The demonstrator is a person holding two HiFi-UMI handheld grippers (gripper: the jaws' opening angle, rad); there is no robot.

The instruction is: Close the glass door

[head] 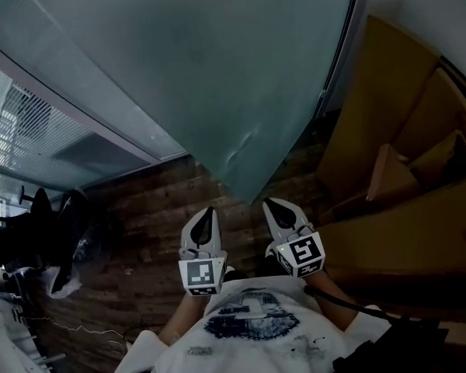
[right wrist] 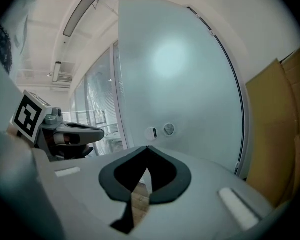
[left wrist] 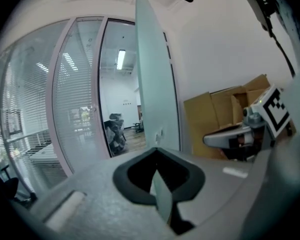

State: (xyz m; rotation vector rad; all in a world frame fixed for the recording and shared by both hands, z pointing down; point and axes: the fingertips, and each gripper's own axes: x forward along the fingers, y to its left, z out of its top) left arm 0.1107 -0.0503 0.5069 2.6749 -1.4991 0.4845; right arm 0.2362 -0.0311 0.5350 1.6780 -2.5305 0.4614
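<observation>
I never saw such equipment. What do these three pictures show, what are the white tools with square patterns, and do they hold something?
A person, not a robot, holds a gripper in each hand. The head view looks down on the left gripper, the right gripper, the wooden floor and cardboard boxes. The other two cameras ride on the grippers and look along their fingers. Both pairs of fingers are shut and hold nothing. Ahead stands the frosted glass door, not yet closed.
</observation>
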